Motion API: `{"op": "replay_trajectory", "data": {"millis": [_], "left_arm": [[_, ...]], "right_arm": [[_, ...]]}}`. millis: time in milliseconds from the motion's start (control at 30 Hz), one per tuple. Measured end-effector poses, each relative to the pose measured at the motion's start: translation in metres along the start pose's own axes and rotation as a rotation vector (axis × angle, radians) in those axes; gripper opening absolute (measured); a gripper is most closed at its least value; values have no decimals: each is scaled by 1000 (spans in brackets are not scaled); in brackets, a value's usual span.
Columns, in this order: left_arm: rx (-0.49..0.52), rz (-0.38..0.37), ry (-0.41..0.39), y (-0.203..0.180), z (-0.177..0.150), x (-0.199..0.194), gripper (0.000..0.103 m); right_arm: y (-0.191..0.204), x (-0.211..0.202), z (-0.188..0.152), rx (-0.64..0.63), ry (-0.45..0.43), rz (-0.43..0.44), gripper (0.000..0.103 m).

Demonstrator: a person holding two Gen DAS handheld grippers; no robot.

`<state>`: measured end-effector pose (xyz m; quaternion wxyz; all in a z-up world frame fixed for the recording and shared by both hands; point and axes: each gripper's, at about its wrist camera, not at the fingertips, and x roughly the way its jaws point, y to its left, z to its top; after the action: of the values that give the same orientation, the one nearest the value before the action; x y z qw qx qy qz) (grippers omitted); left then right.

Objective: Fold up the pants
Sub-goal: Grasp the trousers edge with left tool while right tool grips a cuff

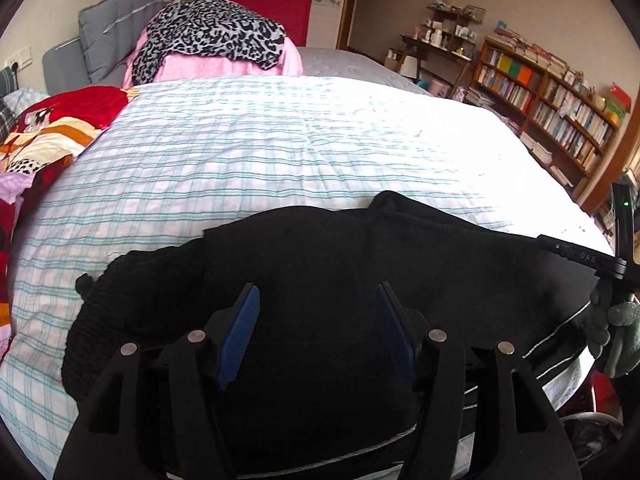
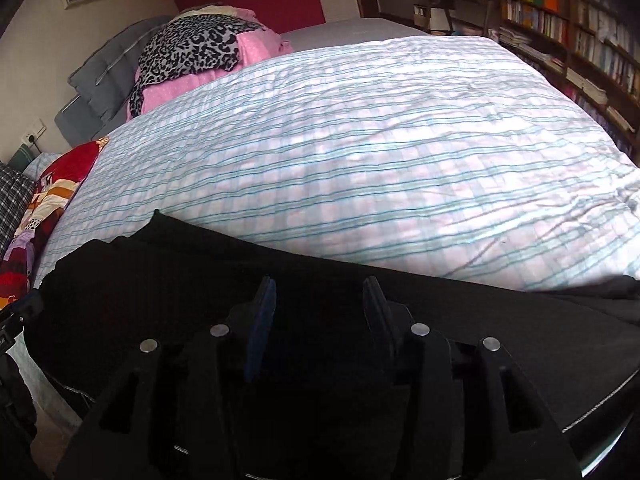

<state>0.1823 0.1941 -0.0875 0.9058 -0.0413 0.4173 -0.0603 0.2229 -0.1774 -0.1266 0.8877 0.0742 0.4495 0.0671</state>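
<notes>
At the near edge of the bed, black pants lie spread across the plaid sheet, ribbed cuff end at left. Left gripper and right gripper hover over the fabric, jaws apart, nothing held. Leopard-print cloth on pink pile far back, bookshelf right.

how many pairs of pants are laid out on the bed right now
1: the black pants lie along the near edge of the checked bedspread, under both open tools. The clothes pile may hide more.
</notes>
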Motion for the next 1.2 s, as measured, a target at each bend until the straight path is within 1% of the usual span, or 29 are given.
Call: {"op": "replay_trajectory", "data": {"millis": [133, 233, 333, 533, 567, 633, 667, 767, 833, 900, 967, 1067, 1133, 1200], "left_arm": [[33, -70, 40, -34, 1, 18, 61], [70, -109, 62, -63, 1, 30, 61], [113, -147, 84, -91, -4, 41, 61], [202, -194, 152, -135, -19, 69, 61], [214, -196, 167, -141, -23, 75, 61], [238, -199, 201, -149, -34, 86, 61], [254, -185, 209, -153, -39, 91, 62], [339, -142, 176, -164, -51, 93, 69], [367, -120, 169, -168, -54, 93, 72], [357, -129, 175, -167, -54, 93, 73], [336, -140, 182, -164, -50, 95, 73], [310, -152, 186, -160, -45, 97, 74], [304, -159, 186, -160, -43, 97, 74], [303, -173, 185, -162, -40, 97, 74]], "right_arm": [[-63, -22, -9, 98, -15, -77, 47], [-105, -36, -14, 164, -10, -133, 47], [-142, -50, -21, 184, -14, -198, 47], [-210, -62, -34, 266, -11, -277, 47], [-222, -63, -36, 285, -13, -278, 47], [-241, -62, -38, 301, -24, -254, 46], [-246, -63, -39, 296, -27, -249, 43], [-252, -62, -39, 300, -31, -224, 40], [-256, -67, -39, 336, -40, -195, 39], [-264, -76, -39, 398, -58, -157, 38], [-275, -92, -39, 464, -93, -134, 41], [-290, -118, -44, 534, -135, -94, 41], [-298, -131, -53, 561, -140, -113, 45], [-305, -141, -65, 584, -134, -133, 63]]}}
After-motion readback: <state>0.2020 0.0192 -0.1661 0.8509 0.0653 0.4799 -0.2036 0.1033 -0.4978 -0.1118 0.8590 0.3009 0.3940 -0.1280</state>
